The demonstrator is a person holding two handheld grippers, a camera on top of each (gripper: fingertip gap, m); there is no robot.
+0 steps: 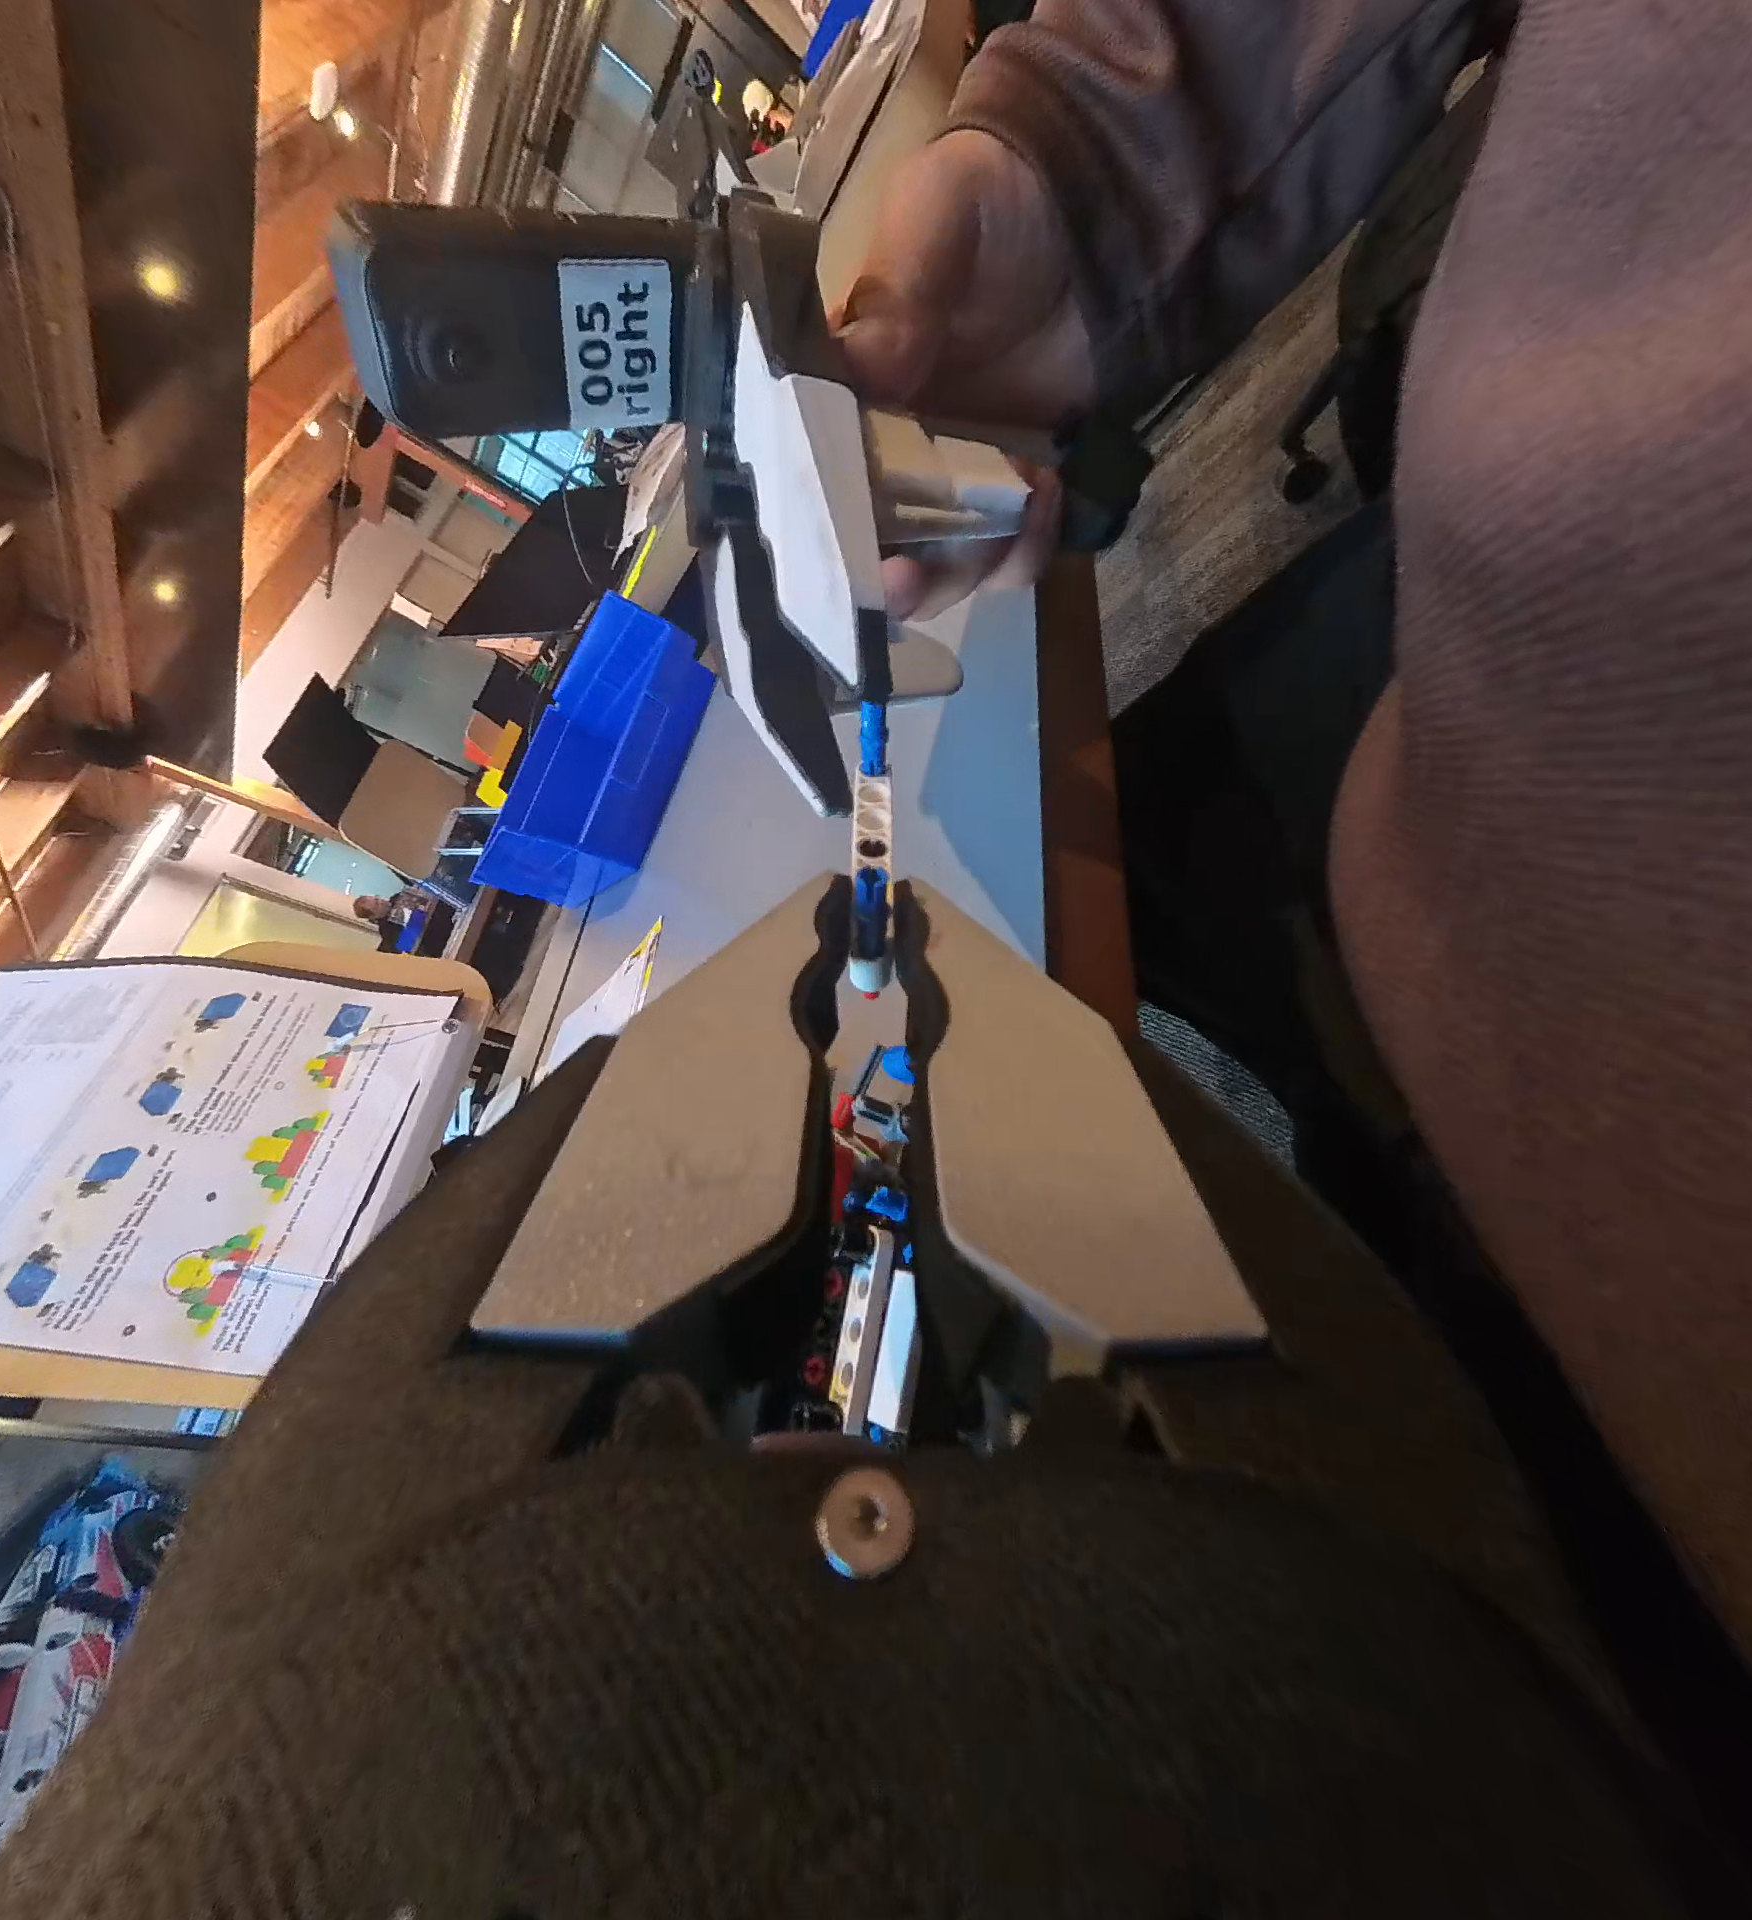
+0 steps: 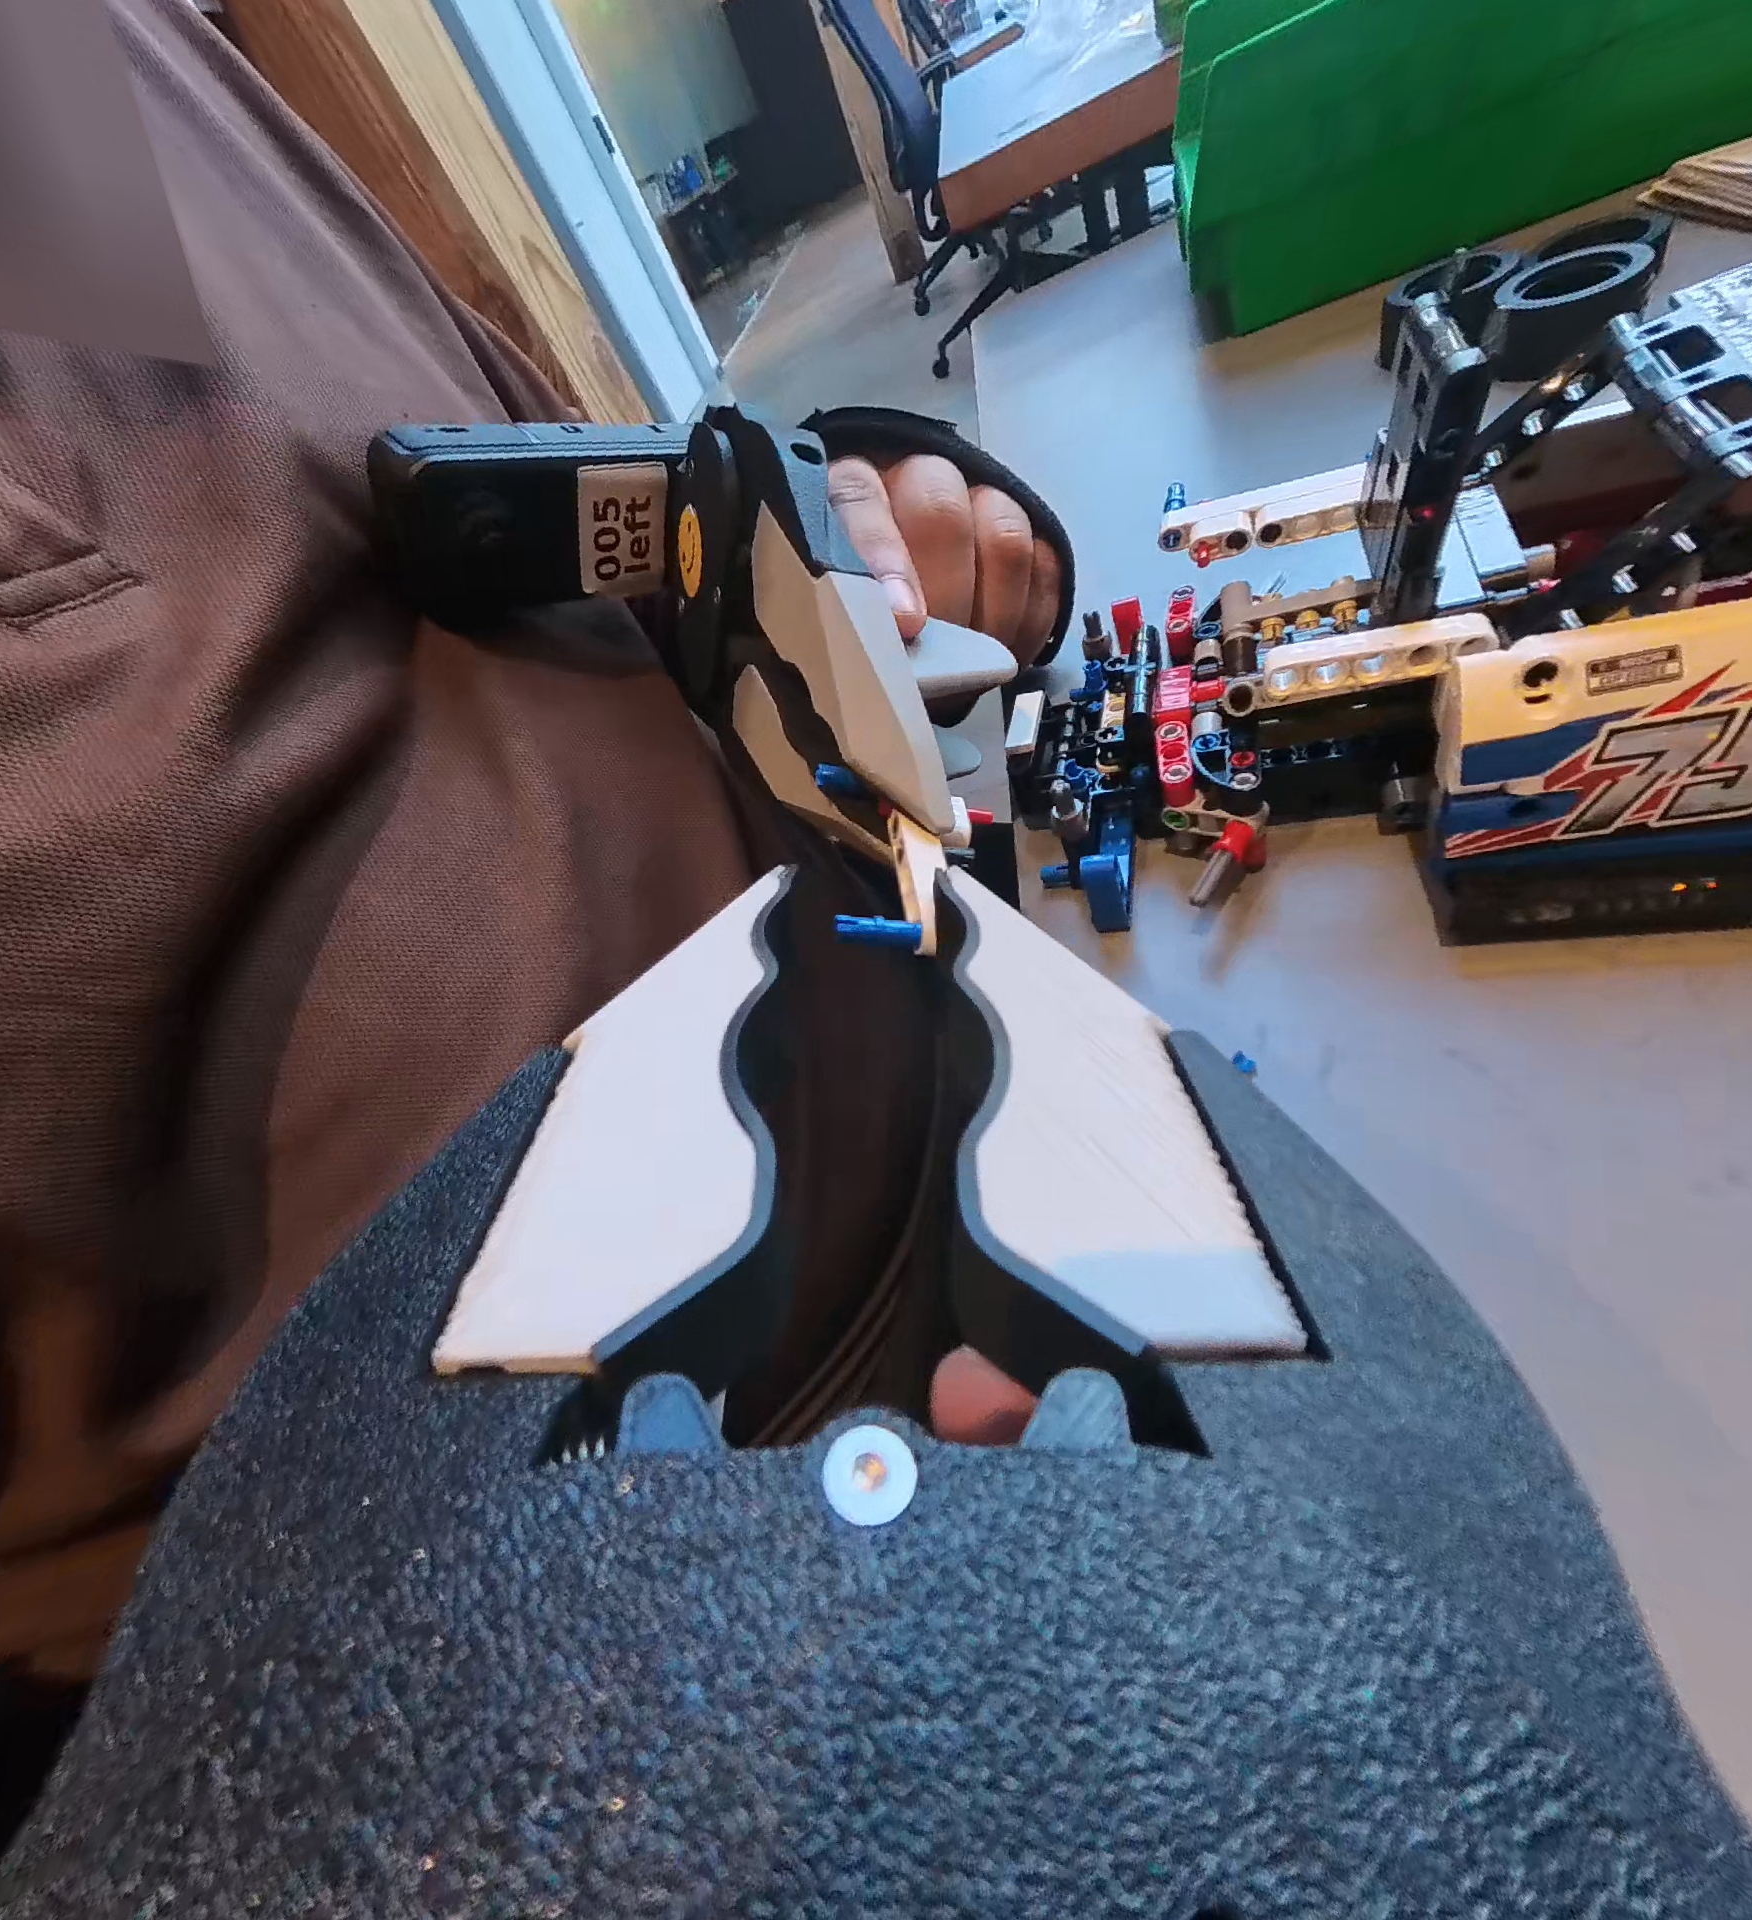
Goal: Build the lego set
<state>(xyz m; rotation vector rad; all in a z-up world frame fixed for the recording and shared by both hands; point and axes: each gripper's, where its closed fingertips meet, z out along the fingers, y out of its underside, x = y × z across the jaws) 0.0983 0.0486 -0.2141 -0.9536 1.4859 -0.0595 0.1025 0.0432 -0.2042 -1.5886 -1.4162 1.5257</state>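
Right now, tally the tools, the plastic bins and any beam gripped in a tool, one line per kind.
Tools: 2, left tool and right tool
Bins: 2, blue bin and green bin
Gripped beams: 1, white beam
Total: 5

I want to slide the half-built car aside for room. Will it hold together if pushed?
Probably mostly. The car body looks rigidly pinned, so it should slide as one. Its open front end seems fragile, and the loose blue piece beside it may scatter.
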